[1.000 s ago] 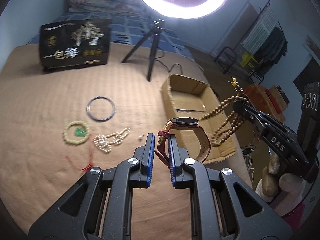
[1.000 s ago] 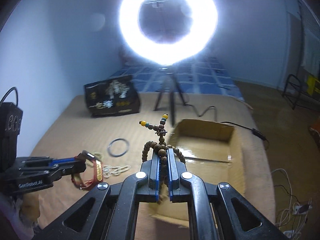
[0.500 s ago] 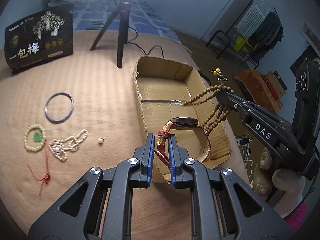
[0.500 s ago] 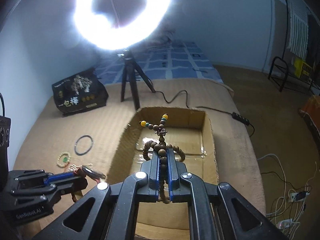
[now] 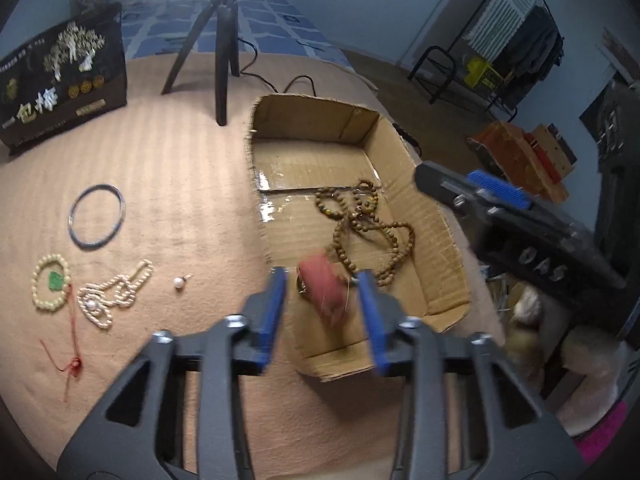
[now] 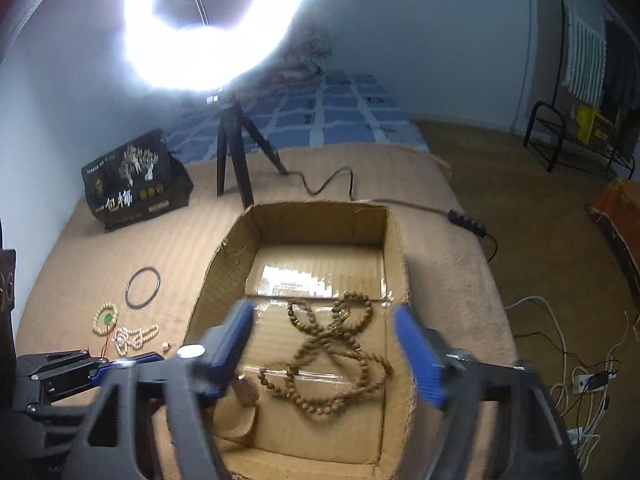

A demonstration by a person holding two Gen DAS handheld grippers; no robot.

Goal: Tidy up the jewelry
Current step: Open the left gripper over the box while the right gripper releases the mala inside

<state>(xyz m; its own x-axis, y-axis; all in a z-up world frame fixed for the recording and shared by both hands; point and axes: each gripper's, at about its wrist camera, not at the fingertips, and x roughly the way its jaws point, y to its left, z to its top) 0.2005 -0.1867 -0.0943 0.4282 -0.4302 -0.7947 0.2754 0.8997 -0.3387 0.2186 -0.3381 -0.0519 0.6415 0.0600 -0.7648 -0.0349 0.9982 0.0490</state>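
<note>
An open cardboard box [image 5: 436,216] [image 6: 396,256] sits on the tan blanket. A brown wooden bead necklace [image 5: 360,224] [image 6: 332,356] lies loose on the box floor. My left gripper [image 5: 322,300] is open above the box's near end; a red-strapped watch [image 5: 326,290] shows blurred between its jaws, not clamped, and shows near the box's left wall in the right wrist view [image 6: 246,390]. My right gripper [image 6: 324,348] is open and empty above the box; it shows at the right in the left wrist view [image 5: 480,196].
On the blanket left of the box lie a dark bangle [image 5: 96,220], a pale bead bracelet with a green stone [image 5: 50,284], a pearl strand [image 5: 114,294], a single pearl [image 5: 180,282] and a red cord [image 5: 72,360]. A tripod [image 5: 222,52] and black bag [image 5: 60,80] stand behind.
Both grippers have opened. The bead necklace has dropped from my right gripper into the box. The watch has come loose from my left gripper over the box.
</note>
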